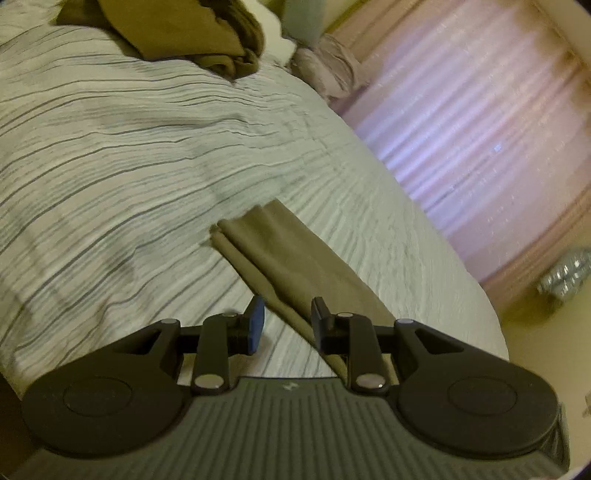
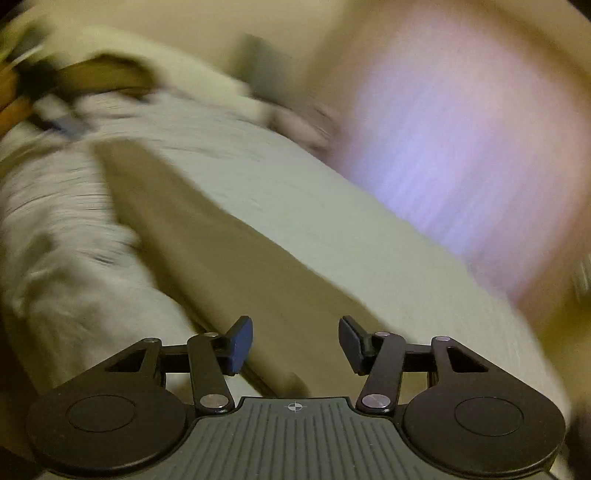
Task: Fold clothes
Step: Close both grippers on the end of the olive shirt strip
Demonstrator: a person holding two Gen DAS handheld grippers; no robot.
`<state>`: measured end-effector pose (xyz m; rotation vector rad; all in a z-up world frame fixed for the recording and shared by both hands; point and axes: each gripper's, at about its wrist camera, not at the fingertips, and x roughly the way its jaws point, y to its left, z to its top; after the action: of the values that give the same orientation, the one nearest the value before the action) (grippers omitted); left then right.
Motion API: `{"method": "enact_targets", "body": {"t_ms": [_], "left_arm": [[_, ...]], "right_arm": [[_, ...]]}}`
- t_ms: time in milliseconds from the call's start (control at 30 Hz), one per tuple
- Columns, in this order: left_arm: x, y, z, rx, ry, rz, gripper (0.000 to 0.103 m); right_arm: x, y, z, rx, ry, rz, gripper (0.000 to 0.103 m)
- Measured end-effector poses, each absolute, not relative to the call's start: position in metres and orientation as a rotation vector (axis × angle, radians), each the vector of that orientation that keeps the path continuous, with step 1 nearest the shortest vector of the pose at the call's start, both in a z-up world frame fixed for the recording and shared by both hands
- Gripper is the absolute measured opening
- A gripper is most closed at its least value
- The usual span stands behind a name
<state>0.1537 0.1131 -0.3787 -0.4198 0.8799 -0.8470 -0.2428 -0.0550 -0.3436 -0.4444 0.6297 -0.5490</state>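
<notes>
An olive-brown garment (image 1: 295,258), folded into a long narrow strip, lies on the striped grey-white bedspread (image 1: 129,147). My left gripper (image 1: 288,321) hovers over its near end with the jaws apart. The strip's edge runs between the fingers, close to the right fingertip (image 1: 319,314), and neither pad presses on it. In the blurred right wrist view the same garment (image 2: 207,251) stretches away across the bedspread (image 2: 314,206). My right gripper (image 2: 295,343) stands open above the near part, with cloth below the gap and nothing pinched.
A heap of olive-brown clothes (image 1: 184,33) sits at the far end of the bed. A pale pink bundle (image 1: 328,70) lies beside it. Pink curtains (image 1: 461,129) hang past the bed's right edge, and a shiny object (image 1: 565,273) rests on the floor there.
</notes>
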Motion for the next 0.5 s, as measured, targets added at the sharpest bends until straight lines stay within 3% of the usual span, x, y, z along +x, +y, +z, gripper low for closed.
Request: {"method": "enact_targets", "body": {"t_ms": [33,100,500], "left_arm": [[0.152,0.115,-0.378,-0.418,0.877,-0.857,0.022],[0.154,0.117,-0.378,-0.436,0.884,-0.867,0.022],[0.193,0.107,-0.397,-0.64,0.98,-0.827,0.023]], "right_arm": [[-0.232,-0.049,-0.346,-0.494,0.633,-0.511,0.051],[-0.212,-0.04,-0.352,-0.568,0.647,-0.446,0.032],[-0.195,-0.044,-0.379,-0.611,0.784,-0.396,0.032]]}}
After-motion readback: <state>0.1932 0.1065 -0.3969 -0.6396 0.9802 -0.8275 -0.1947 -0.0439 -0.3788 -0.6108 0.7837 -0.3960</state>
